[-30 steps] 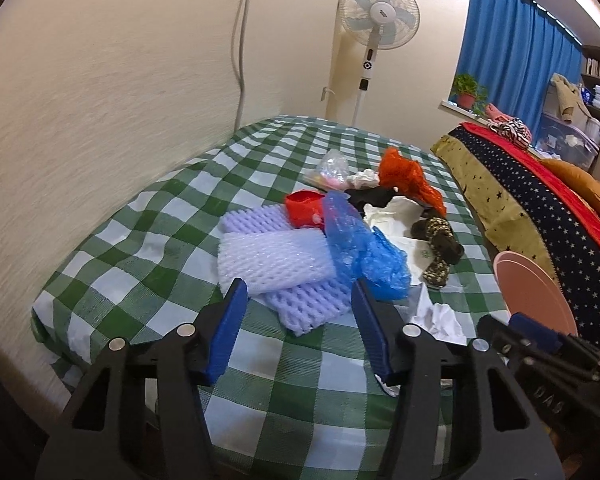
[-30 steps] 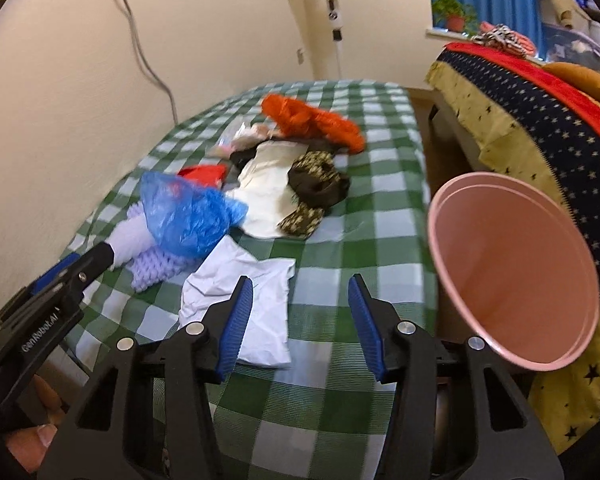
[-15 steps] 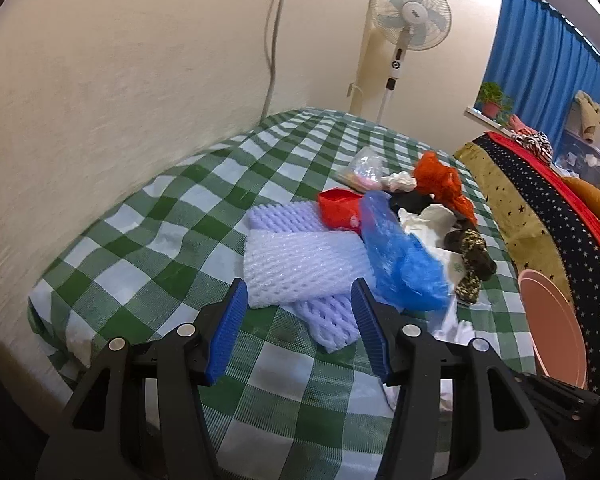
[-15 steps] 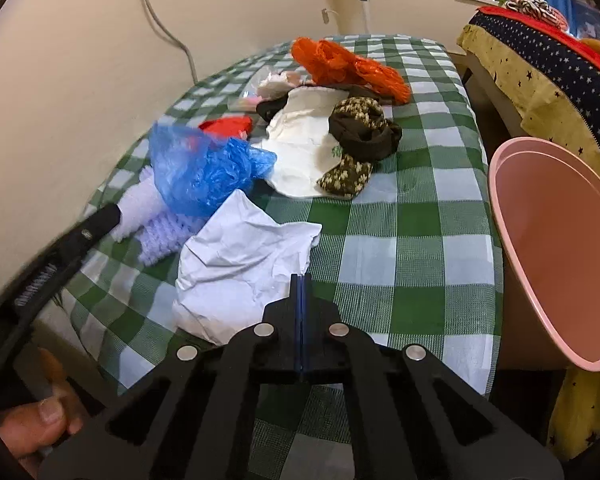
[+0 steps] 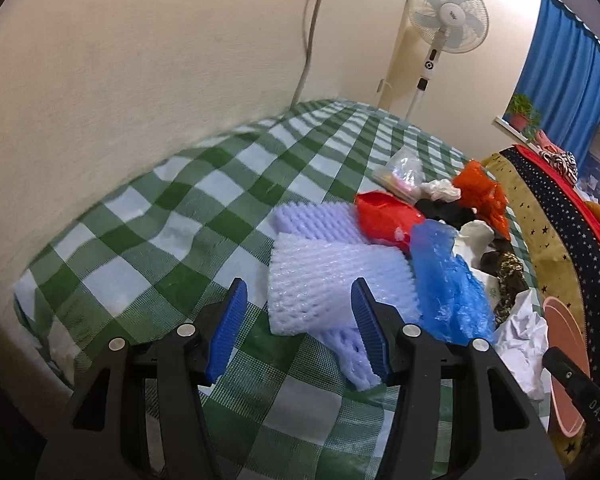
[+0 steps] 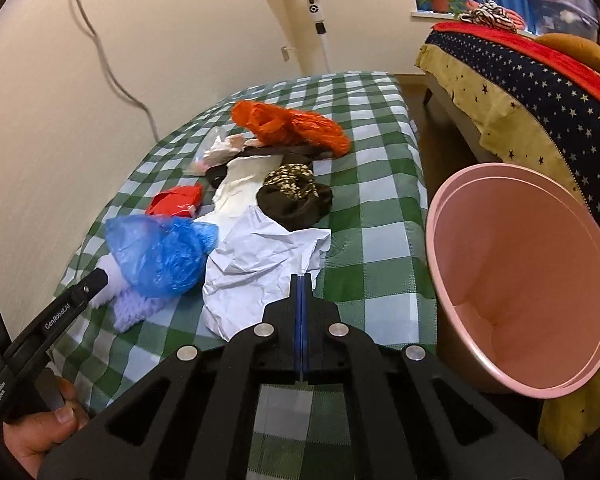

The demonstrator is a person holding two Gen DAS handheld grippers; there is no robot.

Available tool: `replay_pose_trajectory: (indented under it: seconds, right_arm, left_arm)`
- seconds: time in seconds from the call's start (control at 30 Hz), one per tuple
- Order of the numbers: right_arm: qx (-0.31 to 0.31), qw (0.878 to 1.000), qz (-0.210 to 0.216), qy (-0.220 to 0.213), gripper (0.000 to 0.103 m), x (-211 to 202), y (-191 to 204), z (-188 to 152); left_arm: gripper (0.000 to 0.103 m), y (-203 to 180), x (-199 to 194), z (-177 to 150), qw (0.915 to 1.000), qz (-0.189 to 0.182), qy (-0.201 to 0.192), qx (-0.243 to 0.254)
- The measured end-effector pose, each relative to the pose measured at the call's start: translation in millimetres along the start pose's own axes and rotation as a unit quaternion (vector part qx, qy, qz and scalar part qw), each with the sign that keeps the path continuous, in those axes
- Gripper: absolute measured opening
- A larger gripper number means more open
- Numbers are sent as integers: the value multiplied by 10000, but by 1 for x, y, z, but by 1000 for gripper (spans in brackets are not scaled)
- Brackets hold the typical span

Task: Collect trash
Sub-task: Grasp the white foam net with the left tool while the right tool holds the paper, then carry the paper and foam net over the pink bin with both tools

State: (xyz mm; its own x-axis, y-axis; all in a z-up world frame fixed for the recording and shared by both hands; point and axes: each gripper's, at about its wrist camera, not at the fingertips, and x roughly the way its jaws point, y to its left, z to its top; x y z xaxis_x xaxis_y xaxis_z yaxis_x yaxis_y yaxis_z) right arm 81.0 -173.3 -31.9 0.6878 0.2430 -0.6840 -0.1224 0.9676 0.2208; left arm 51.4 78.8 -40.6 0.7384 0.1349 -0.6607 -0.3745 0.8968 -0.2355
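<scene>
Well, nothing has gone in yet, as far as I can see: the pink bin [image 6: 532, 280] at the right of the right wrist view shows only bare pink inside, though its bottom is hidden. All the trash lies on the green checked cloth [image 5: 180, 208].

Look at the right gripper [image 6: 301, 280], low in the middle of its view. Its blue pads are pressed flat together, right at the near edge of the crumpled white paper [image 6: 260, 268]. Whether a corner of that paper is pinched between them I cannot tell; the pads hide the spot.

Over to the left gripper [image 5: 296, 308], low centre in the left wrist view. Its fingers stand spread, nothing squeezed, with the white foam net [image 5: 332, 276] just beyond and between the tips. A purple foam net [image 5: 320, 220] lies under it.

So what's left? Nearly everything, I'd judge. The blue plastic bag [image 6: 160, 252] sits at middle left, the red wrapper [image 6: 176, 200] above it, the orange bag [image 6: 292, 124] at upper centre. Between them lie a cream sheet [image 6: 240, 188] and a dark patterned cloth bundle [image 6: 296, 192], which may not be trash at all.
</scene>
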Motion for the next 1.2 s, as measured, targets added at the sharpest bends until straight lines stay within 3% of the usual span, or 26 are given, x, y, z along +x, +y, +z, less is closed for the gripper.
replay_pose_trajectory:
  seconds: [0.13,0.23,0.33,0.47,0.5,0.93,1.2]
  right_arm:
    - [2,10000,-6,33,0,5,-1,1]
    - [-17,10000,10,38,0,4,0,0]
    - [-24,10000,14,29,0,4,0,1]
    - [-38,10000,20,-48,0,-1,1,2]
    - [-47,10000,15,-71,0,-3,2,2]
    - [-110,9986,-127,-495,0,-39,2,7]
    - [-6,9974,-215,-682,0,-61,-6,4]
  left_arm:
    - [53,3,7,1,9998,-102,127,-90]
    - [47,2,7,-1,9997,-158,164,-73]
    - [39,0,8,-1,9996,-205,200,-33]
    - [15,-1,3,0,9995,-286,156,-43]
    - [13,-2,2,1,9994,-306,134,-23]
    - [10,-14,-39,11,9969,-391,-494,472]
    - [10,-13,-69,15,9942,-413,-855,506]
